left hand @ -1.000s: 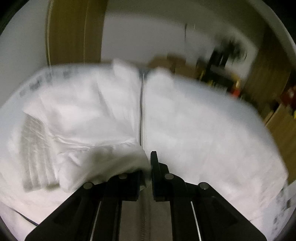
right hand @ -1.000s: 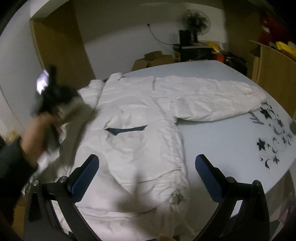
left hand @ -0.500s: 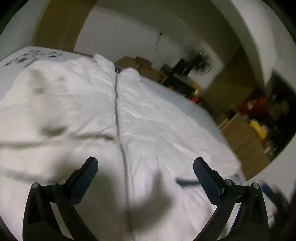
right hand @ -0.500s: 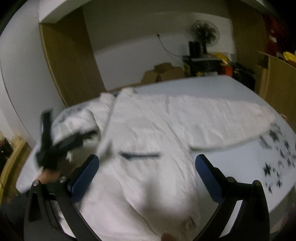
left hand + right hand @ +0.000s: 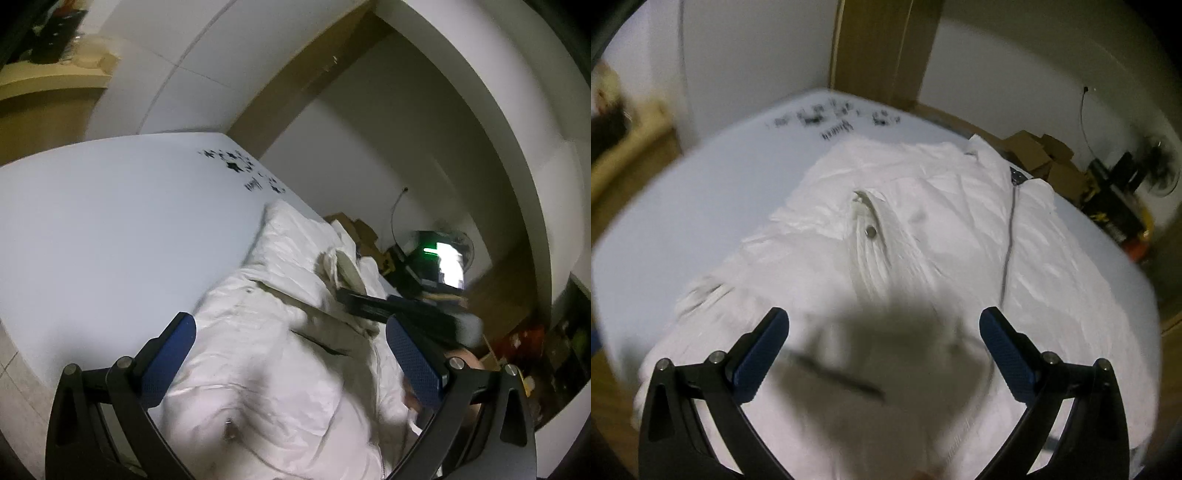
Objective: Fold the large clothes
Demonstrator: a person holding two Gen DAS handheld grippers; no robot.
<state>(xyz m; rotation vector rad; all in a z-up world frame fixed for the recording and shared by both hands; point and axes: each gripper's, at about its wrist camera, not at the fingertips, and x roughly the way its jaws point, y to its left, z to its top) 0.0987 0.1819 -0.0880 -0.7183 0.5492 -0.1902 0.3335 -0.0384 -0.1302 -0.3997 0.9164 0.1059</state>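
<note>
The white counter (image 5: 683,206) spread beyond both tongs, giving the jacket (image 5: 960,229) room to lie flat for folding. It lay under the left tongs (image 5: 291,350) and right tongs (image 5: 884,350); both were spread wide, pinching nothing, probably between grips.

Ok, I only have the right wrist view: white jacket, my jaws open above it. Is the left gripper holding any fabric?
Observer: No. The left gripper is open above the jacket, with nothing pinched.
Operator: Does its camera see my gripper?
Observer: Yes. The right gripper shows side-on there, its tip close to the ribbed cuff. I cannot tell whether they touch.
Operator: Anything under the left jaws?
Observer: A small metal snap on the fabric, low between them.
</note>
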